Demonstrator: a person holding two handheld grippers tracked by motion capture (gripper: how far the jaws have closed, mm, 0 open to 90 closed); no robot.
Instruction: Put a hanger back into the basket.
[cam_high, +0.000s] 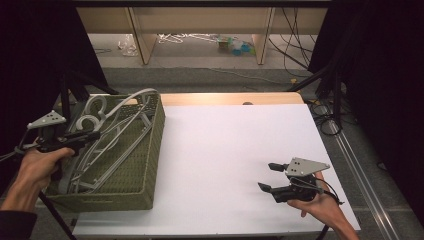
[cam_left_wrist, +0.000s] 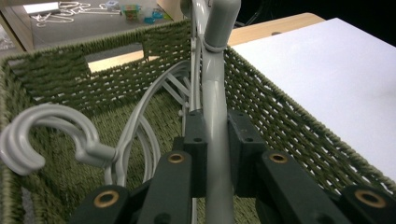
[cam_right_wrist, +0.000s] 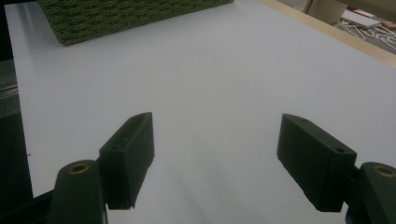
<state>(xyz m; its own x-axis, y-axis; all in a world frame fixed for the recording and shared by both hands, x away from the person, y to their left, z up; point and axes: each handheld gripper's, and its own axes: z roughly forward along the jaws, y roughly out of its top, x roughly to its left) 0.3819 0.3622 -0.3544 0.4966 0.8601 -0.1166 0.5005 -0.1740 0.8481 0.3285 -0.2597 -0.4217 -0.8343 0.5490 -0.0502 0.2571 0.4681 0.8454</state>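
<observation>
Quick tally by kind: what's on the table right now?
Green woven basket: 1
Grey hangers in it: at least 3, tangled, exact count unclear; left gripper is shut on one
White board: 1
Total: at least 5

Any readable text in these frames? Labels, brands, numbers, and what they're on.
None readable.
Green woven basket: no label or tag.
Grey hangers: no marking.
White table top: blank.
Left hand-held gripper and right hand-held gripper: black jaws and brass rivets, no lettering.
Clutter on the floor beyond the table: too small and blurred to read.
</observation>
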